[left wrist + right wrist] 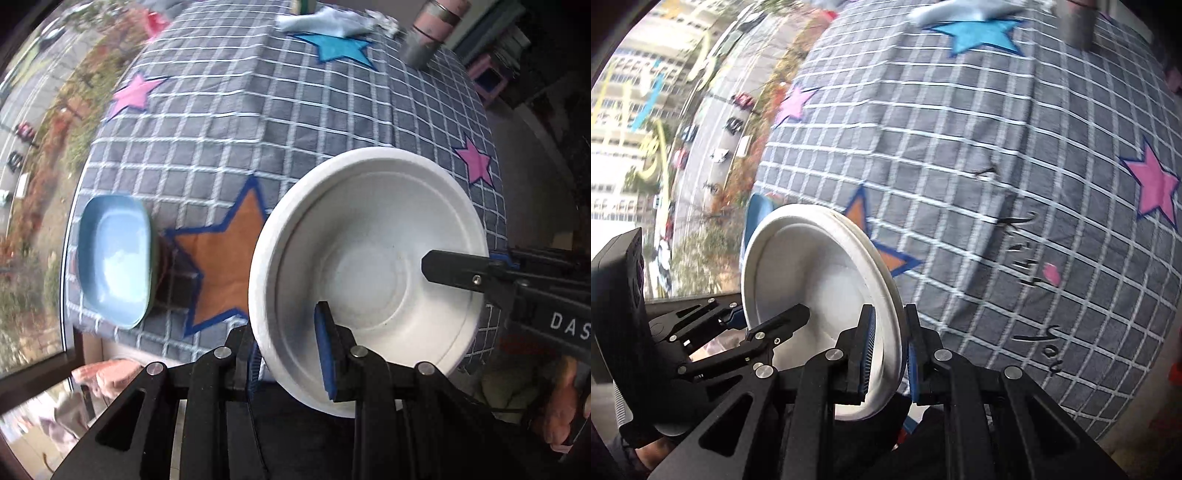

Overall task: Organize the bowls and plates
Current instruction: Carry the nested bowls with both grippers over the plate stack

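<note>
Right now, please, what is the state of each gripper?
Left gripper: closed on the rim of the white bowl.
Right gripper: closed on the same bowl's opposite rim.

The left wrist view looks steeply down along its own fingers onto a checked tablecloth (229, 122), close above a white bowl (369, 266) that fills the lower right of the frame. The right wrist view looks forward and down at a shallower angle, very near the same white bowl (820, 280), seen from its other side and nearly edge-on. Both views share the bowl, a blue dish (110, 258) (757, 214), the orange star (229, 254) (858, 216), the cloth and the window beyond the table. Each view shows the opposite gripper: the right gripper (443, 271) enters the left view from the right; the left gripper (768, 323) enters the right view from the left.
</note>
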Available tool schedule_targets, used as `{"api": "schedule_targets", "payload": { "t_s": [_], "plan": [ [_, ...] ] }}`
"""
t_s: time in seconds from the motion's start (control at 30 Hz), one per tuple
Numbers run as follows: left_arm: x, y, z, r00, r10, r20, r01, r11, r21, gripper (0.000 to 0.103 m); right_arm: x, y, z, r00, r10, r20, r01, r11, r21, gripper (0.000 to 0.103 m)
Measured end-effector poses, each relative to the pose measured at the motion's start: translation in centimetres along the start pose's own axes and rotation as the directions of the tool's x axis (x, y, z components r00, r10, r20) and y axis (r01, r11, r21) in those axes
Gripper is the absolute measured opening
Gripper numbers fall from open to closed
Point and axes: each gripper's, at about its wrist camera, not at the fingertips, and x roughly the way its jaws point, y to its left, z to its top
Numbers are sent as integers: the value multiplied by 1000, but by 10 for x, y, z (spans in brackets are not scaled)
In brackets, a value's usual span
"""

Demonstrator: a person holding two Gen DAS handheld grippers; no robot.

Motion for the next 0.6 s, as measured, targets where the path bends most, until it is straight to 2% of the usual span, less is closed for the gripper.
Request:
{"api": "schedule_targets", "payload": {
  "t_s": [0.1, 0.3, 0.6],
  "plan": [
    [-5, 17, -2, 1000, -18, 26, 19, 999, -43, 29, 10, 20, 2, 1000, -20, -23, 19, 998, -58, 17],
    [-20, 57, 2, 997, -33, 72, 36, 998, -42, 29, 18, 60, 9, 996, -81, -41, 76, 992, -100, 17],
    [-22, 131, -5, 998, -28, 58, 31, 998, -54, 29, 46, 139, 28, 989, -144, -43, 133, 973, -190, 17]
  ]
}}
